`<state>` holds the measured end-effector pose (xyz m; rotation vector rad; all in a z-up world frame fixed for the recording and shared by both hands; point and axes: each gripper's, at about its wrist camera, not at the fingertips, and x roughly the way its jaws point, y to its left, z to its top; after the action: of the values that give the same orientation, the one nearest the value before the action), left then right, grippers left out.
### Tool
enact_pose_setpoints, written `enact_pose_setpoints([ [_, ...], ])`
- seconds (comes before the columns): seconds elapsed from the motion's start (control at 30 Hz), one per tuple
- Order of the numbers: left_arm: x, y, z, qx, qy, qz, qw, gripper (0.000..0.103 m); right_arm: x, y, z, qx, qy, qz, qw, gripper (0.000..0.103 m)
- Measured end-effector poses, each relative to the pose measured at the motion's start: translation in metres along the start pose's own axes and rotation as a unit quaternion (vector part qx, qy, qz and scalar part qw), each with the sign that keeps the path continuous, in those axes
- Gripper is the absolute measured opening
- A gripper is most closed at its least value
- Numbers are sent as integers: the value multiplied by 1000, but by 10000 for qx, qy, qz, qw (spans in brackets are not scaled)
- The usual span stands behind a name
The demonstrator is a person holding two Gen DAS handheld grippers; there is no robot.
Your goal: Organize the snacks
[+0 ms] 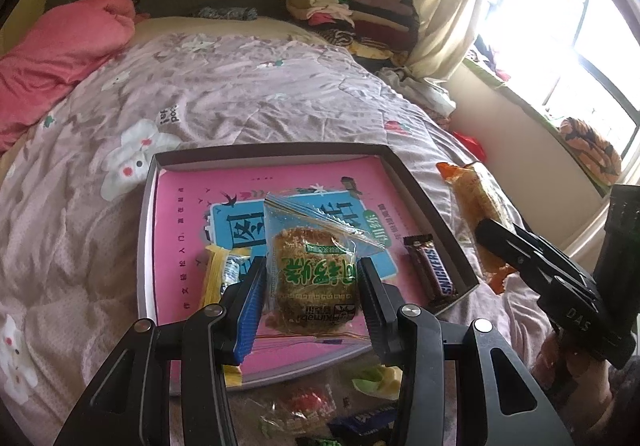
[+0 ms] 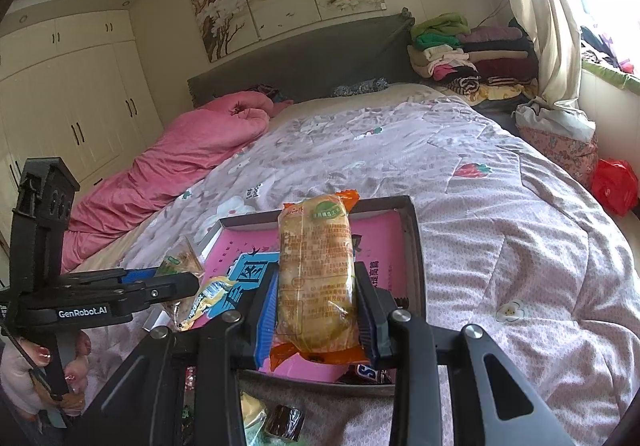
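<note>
My left gripper point(image 1: 310, 270) is shut on a clear packet holding a round brown cake with a green label point(image 1: 312, 270), held over the shallow dark box with a pink floor point(image 1: 272, 150). Inside the box lie a yellow snack packet point(image 1: 218, 274) at the left and a Snickers bar point(image 1: 434, 266) at the right. My right gripper point(image 2: 316, 274) is shut on a long orange-ended bread packet point(image 2: 316, 258), held just above the box's point(image 2: 414, 246) near right part. In the right wrist view the left gripper point(image 2: 192, 282) comes in from the left with the cake packet point(image 2: 180, 258).
The box rests on a lilac flowered quilt point(image 1: 240, 93) on a bed. Several loose snacks point(image 1: 308, 402) lie on the quilt in front of the box. A pink duvet point(image 2: 180, 157) lies far left, folded clothes point(image 2: 472, 53) by the headboard, a curtain and window at the right.
</note>
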<state>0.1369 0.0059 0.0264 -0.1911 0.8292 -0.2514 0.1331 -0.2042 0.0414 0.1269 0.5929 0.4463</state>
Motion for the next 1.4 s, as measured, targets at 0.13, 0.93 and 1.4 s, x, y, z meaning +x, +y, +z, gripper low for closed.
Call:
enact_pose_setpoints([
  [0.13,6,5,0,-66,26,81,9999,46,5,-1,1,7,37,6,10000,35],
  [0.93,39,6,-3,-89,303,204,9993,46,36,-2,-4,-47,381,87,9992,35],
  [1.4,47,5,-6,-64,409,188,9990,46,53,3,-10,-113,660,128,9977,35],
])
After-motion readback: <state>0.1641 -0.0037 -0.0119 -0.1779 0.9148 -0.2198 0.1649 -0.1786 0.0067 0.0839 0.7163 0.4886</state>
